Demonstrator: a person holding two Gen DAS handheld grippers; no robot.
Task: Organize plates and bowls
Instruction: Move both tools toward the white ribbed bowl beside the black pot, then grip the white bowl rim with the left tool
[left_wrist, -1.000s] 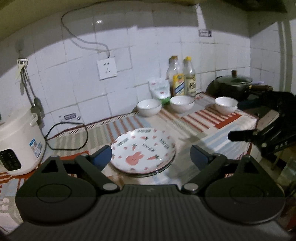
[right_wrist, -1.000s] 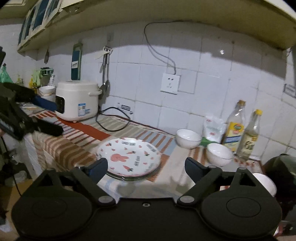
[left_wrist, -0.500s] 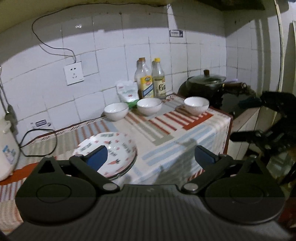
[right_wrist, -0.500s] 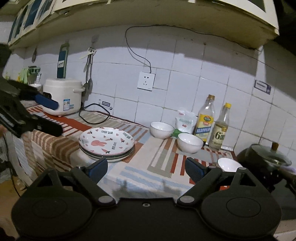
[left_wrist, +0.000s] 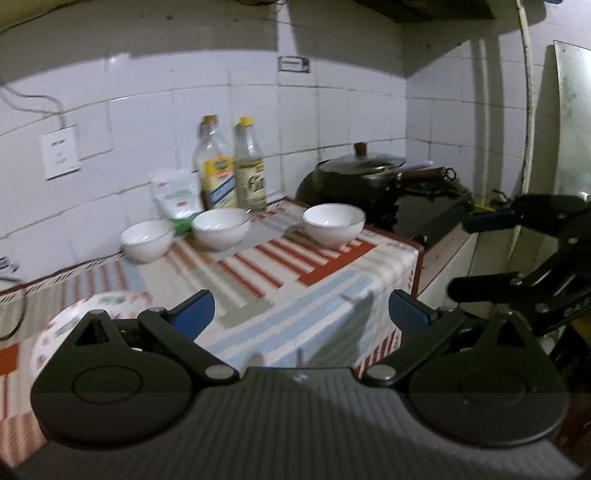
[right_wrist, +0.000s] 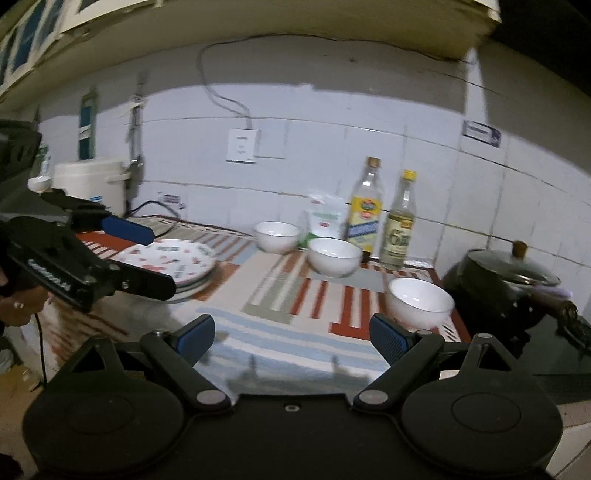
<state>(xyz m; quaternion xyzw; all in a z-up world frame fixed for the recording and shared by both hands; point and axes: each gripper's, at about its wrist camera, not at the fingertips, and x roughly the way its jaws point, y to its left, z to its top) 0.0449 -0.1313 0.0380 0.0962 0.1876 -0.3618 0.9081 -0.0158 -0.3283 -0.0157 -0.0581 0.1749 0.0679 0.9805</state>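
Observation:
Three white bowls stand on the striped cloth: a left bowl (left_wrist: 147, 240) (right_wrist: 276, 236), a middle bowl (left_wrist: 221, 228) (right_wrist: 334, 256) and a right bowl (left_wrist: 333, 224) (right_wrist: 419, 302) near the counter's right end. A stack of patterned plates (right_wrist: 173, 260) lies at the left, half hidden behind my left finger in the left wrist view (left_wrist: 66, 325). My left gripper (left_wrist: 301, 315) is open and empty above the cloth's front edge. My right gripper (right_wrist: 291, 338) is open and empty, its right finger just in front of the right bowl.
Two oil bottles (right_wrist: 365, 214) and a white bag (right_wrist: 325, 219) stand at the tiled wall behind the bowls. A black lidded wok (right_wrist: 506, 284) sits on the stove at the right. A rice cooker (right_wrist: 92, 184) stands far left.
Both grippers have swung to the right, away from the plates and toward the bowls. The right bowl now sits close to my right gripper. Both stay open.

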